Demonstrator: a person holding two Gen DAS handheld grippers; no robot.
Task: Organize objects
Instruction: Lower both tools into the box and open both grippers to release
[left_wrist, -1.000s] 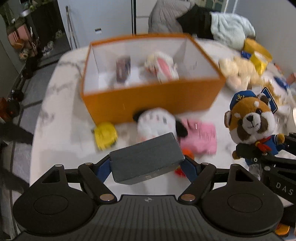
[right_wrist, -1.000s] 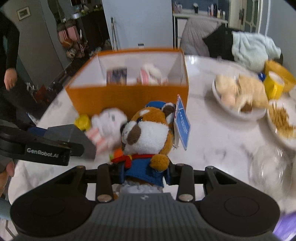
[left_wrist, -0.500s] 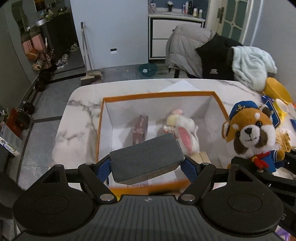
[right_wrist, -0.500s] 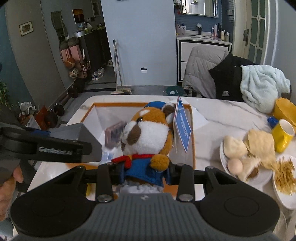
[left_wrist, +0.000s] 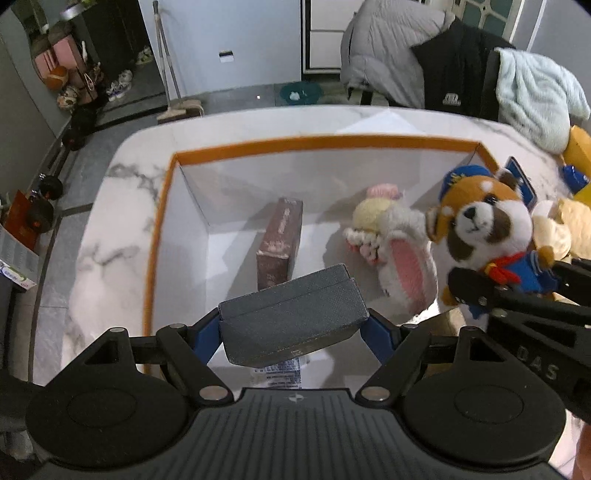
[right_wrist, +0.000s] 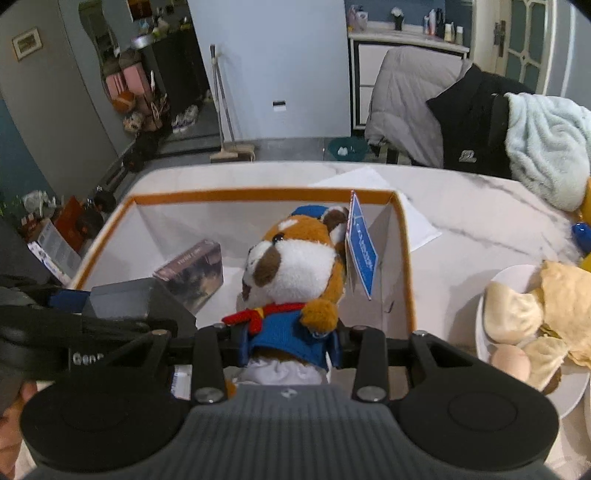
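The left gripper (left_wrist: 293, 325) jaws clamp a grey case (left_wrist: 291, 317) crosswise over the orange box (left_wrist: 155, 236); the right gripper (right_wrist: 286, 336) grips the plush (right_wrist: 295, 266) above the box's right half.

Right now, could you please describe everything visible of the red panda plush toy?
The orange, brown and white red panda plush toy wears a blue sailor cap, red scarf and blue jacket, with a blue hang tag at its ear. It looks soft and furry. The right gripper clamps its torso between its fingers, holding it upright above the orange-rimmed white cardboard box.
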